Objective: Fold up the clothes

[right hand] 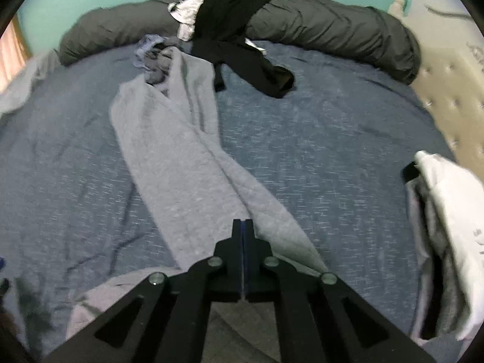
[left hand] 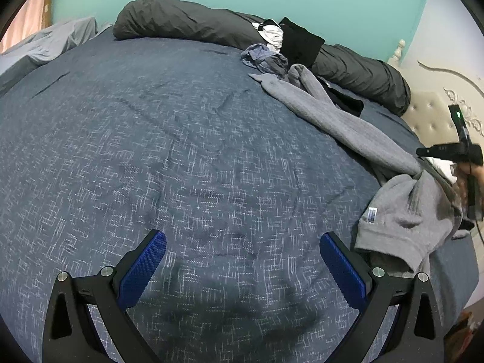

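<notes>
Long grey sweatpants (right hand: 187,163) lie stretched across the dark blue bedspread (right hand: 332,139), legs running toward the far pile. My right gripper (right hand: 243,224) is shut, its jaws pressed together on the pants' near end. In the left wrist view the same sweatpants (left hand: 332,121) rise to a bunched peak at the right edge, where a hand (left hand: 472,178) holds that gripper, and the waistband with a small label (left hand: 371,214) folds over beneath. My left gripper (left hand: 242,251) is open above bare bedspread, nothing between its blue pads (left hand: 145,266).
A black garment (right hand: 242,30) and a white one (right hand: 187,12) drape over a rolled dark grey duvet (right hand: 332,27) at the far side. A small blue-grey garment (right hand: 154,51) lies by the pant legs. A white and grey stack (right hand: 447,227) sits right, near the tufted headboard (right hand: 447,84).
</notes>
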The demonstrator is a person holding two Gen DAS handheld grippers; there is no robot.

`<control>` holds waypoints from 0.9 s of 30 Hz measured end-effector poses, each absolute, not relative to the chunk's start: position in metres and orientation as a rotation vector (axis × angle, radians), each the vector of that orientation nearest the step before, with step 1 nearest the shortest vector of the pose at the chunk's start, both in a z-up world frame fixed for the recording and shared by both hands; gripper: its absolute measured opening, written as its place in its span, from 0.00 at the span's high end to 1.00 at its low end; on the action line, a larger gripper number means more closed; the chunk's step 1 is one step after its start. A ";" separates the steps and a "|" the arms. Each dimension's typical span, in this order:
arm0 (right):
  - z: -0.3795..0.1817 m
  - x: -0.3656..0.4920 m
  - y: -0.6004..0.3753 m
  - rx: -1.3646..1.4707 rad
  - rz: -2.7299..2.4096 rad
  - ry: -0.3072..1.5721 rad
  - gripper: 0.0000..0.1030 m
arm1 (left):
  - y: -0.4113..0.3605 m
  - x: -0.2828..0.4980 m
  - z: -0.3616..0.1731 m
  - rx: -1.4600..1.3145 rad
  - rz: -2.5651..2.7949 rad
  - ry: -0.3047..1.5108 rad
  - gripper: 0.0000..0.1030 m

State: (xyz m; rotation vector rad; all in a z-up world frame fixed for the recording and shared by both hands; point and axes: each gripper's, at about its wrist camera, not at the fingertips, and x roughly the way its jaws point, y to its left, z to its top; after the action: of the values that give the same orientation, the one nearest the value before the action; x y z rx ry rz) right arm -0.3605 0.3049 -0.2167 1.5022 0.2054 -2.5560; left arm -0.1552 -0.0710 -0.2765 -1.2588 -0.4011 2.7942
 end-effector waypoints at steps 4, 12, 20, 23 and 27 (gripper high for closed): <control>-0.225 -0.370 0.299 1.552 -2.512 0.173 0.36 | -0.070 -0.155 -0.279 -1.268 2.793 -0.399 0.00; -0.265 -0.385 0.261 1.663 -2.403 0.387 0.37 | -0.068 -0.161 -0.284 -1.289 2.770 -0.399 0.00; -0.269 -0.377 0.259 1.588 -2.433 0.416 0.92 | -0.074 -0.163 -0.285 -1.294 2.779 -0.422 0.00; -0.246 -0.365 0.274 1.488 -2.504 0.314 0.93 | -0.072 -0.163 -0.283 -1.287 2.782 -0.424 0.00; -0.204 -0.345 0.306 1.365 -2.615 0.210 0.94 | -0.070 -0.159 -0.280 -1.271 2.796 -0.406 0.00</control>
State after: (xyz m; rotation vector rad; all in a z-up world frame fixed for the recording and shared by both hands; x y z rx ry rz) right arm -0.3450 0.3064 -0.2041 1.3647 0.2098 -2.6150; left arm -0.1590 -0.0698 -0.2795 -1.2715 -0.4064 2.7957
